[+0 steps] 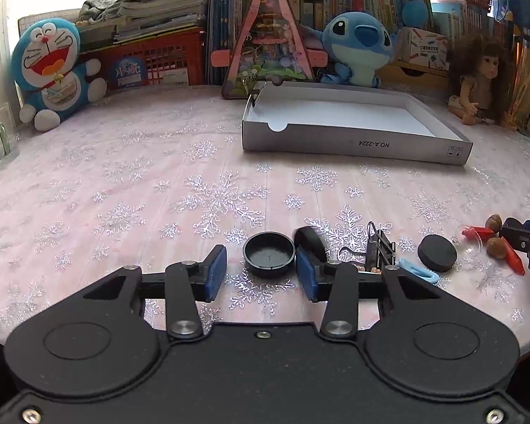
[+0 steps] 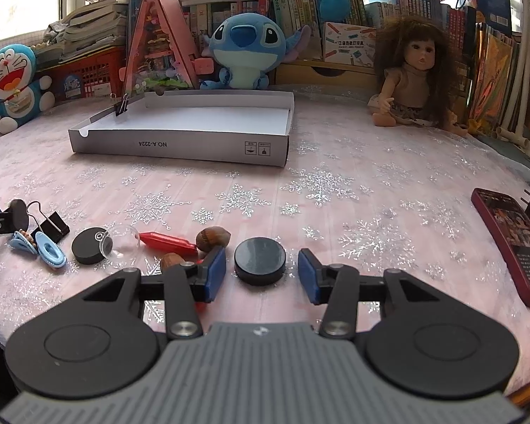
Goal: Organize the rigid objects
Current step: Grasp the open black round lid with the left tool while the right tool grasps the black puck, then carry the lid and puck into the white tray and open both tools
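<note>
My left gripper (image 1: 261, 274) is open, its blue pads either side of a black round cap (image 1: 269, 253) lying hollow side up on the cloth. Another black cap (image 1: 311, 243) leans behind the right pad. A binder clip (image 1: 380, 247), a blue clip (image 1: 418, 271) and a black disc (image 1: 437, 252) lie to the right. My right gripper (image 2: 261, 274) is open around a black disc (image 2: 260, 260). To its left lie nuts (image 2: 212, 238), a red piece (image 2: 168, 242), a clear dome (image 2: 122, 243), a black disc (image 2: 88, 246), blue clips (image 2: 49, 251) and a binder clip (image 2: 51, 226).
An open white cardboard box (image 1: 353, 143) stands further back, also in the right wrist view (image 2: 180, 146), with a binder clip (image 2: 122, 106) on its rim. A red phone (image 2: 512, 243) lies at the right. Plush toys, a doll (image 2: 417, 74) and books line the back.
</note>
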`<state>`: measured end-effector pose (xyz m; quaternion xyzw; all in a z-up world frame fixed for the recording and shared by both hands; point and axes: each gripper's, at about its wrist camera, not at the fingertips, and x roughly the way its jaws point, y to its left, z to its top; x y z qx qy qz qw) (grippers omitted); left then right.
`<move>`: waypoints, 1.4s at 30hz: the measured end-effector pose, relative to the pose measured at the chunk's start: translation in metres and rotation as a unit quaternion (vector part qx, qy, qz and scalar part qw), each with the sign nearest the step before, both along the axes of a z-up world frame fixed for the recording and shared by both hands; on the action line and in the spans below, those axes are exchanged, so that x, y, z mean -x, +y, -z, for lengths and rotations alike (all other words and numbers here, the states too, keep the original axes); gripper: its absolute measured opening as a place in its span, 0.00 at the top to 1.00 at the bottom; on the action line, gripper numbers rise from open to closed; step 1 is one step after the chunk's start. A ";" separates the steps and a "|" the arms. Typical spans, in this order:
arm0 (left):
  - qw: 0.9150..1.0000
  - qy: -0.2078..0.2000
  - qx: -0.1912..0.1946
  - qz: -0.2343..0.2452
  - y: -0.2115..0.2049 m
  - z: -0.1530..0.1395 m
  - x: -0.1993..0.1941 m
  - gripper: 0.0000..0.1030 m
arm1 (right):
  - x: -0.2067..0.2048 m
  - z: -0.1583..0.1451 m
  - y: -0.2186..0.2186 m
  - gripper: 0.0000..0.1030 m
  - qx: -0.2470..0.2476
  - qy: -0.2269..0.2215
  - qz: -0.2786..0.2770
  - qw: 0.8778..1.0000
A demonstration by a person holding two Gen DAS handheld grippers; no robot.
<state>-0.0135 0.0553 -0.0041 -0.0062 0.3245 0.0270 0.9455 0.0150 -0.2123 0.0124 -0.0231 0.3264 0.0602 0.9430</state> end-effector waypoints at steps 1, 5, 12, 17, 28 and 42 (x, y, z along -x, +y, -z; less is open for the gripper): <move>1.000 -0.002 0.000 -0.001 0.001 0.000 0.000 0.60 | 0.000 0.000 0.001 0.53 0.002 -0.001 -0.002 1.000; 1.000 -0.005 0.005 0.002 0.001 -0.001 -0.001 0.71 | -0.002 -0.001 0.002 0.62 0.006 -0.001 -0.005 1.000; 1.000 -0.026 0.008 -0.001 0.004 -0.009 0.002 0.71 | -0.001 -0.003 0.002 0.64 0.004 -0.005 -0.003 1.000; 1.000 -0.028 0.009 -0.006 0.005 -0.011 0.000 0.71 | -0.001 -0.005 0.001 0.64 0.002 -0.009 -0.001 1.000; 1.000 -0.026 0.015 -0.010 0.004 -0.025 -0.018 0.71 | -0.010 -0.015 0.002 0.64 -0.001 -0.013 -0.001 1.000; 0.999 -0.031 0.022 0.009 -0.006 -0.040 -0.034 0.71 | -0.017 -0.030 -0.008 0.63 -0.006 -0.016 0.011 1.000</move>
